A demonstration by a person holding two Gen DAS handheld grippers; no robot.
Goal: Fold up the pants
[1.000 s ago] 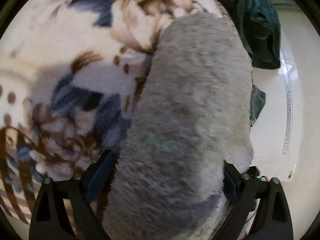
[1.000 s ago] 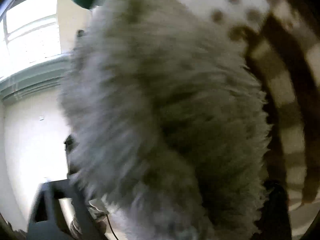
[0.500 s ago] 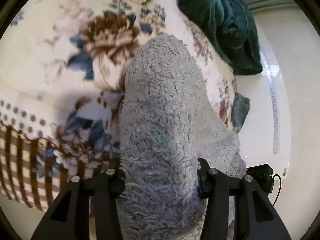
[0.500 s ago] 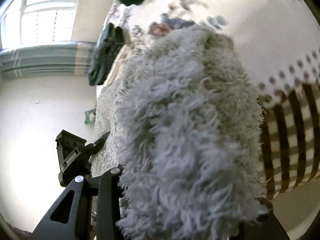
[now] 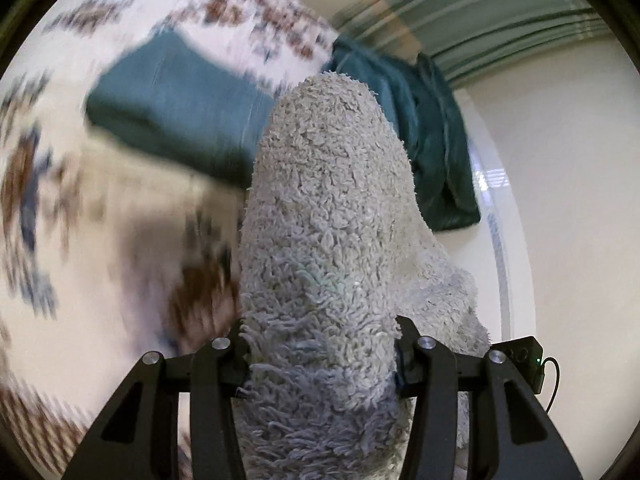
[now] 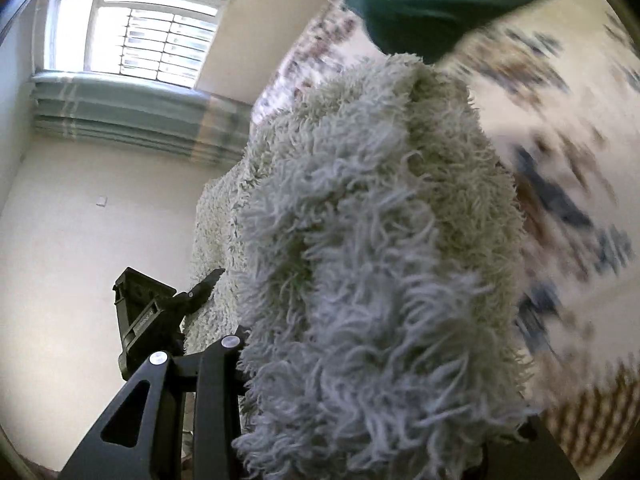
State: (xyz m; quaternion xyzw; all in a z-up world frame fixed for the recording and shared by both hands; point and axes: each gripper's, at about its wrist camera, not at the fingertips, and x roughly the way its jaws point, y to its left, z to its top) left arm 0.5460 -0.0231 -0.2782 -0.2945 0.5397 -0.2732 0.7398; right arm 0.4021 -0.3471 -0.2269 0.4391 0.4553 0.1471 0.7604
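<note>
Shaggy grey pants fill the middle of the left wrist view, bunched and lifted off the bed. My left gripper is shut on this thick wad, both black fingers pressed into the pile. In the right wrist view the same pants hang as a bulky bundle, and my right gripper is shut on them. Its left finger shows, while its right finger is mostly buried in the fleece. The left gripper's body appears beside the cloth, holding another part of it.
A floral bedspread lies below, blurred by motion. A folded teal garment rests on it and another teal cloth hangs over the bed's edge. Pale wall and a window stand beyond.
Both grippers closed tighter on the grey pants and rose with them, away from the bedspread. The teal clothes and the window have come further into view.
</note>
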